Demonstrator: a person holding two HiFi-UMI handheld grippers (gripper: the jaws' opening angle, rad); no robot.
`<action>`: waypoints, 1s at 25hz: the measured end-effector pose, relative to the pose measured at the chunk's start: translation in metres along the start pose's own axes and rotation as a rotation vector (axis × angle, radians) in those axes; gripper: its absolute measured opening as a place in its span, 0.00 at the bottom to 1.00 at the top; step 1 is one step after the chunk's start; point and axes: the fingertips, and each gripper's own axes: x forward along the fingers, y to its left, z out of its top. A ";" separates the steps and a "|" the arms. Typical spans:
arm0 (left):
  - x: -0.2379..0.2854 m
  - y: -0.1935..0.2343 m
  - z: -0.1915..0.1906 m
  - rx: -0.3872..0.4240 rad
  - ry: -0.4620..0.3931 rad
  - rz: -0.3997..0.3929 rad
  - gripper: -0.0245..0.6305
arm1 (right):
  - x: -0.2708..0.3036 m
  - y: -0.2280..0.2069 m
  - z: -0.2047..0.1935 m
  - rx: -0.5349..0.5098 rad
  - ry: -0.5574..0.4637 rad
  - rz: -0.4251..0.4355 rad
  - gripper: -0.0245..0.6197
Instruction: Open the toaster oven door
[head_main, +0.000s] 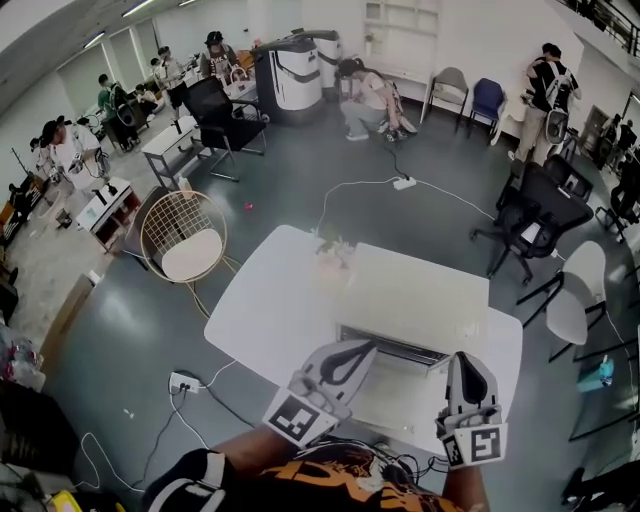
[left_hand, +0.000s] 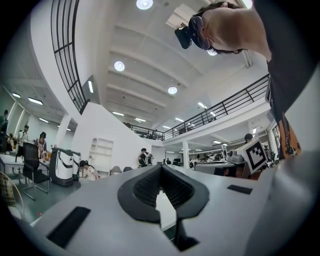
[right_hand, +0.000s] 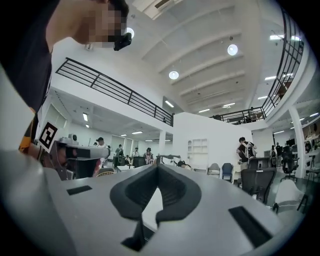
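A white toaster oven (head_main: 400, 392) stands on the white table (head_main: 280, 300), close to the near edge, with a dark strip along its far side. In the head view my left gripper (head_main: 364, 349) hangs over the oven's left part, its jaws shut with nothing between them. My right gripper (head_main: 468, 361) is held over the oven's right end, also shut and empty. Both gripper views look out across the room and up at the ceiling. In them the left gripper (left_hand: 161, 168) and the right gripper (right_hand: 158, 168) show tips that meet. The oven door is not visible in those views.
A small pale plant or vase (head_main: 336, 251) stands at the table's far edge. A wire chair with a white cushion (head_main: 185, 240) is at the left, black office chairs (head_main: 530, 215) and a white chair (head_main: 575, 297) at the right. A power strip (head_main: 183, 381) and cables lie on the floor. People are at the room's far side.
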 end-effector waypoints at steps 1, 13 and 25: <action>0.000 0.001 0.000 0.001 0.000 0.002 0.07 | 0.001 0.000 -0.002 -0.003 0.006 -0.001 0.06; 0.000 0.007 -0.004 0.001 0.013 0.019 0.07 | 0.008 0.002 -0.010 -0.006 0.026 0.007 0.06; 0.003 0.000 -0.006 0.014 0.020 0.018 0.07 | 0.004 -0.003 -0.017 -0.010 0.045 0.008 0.06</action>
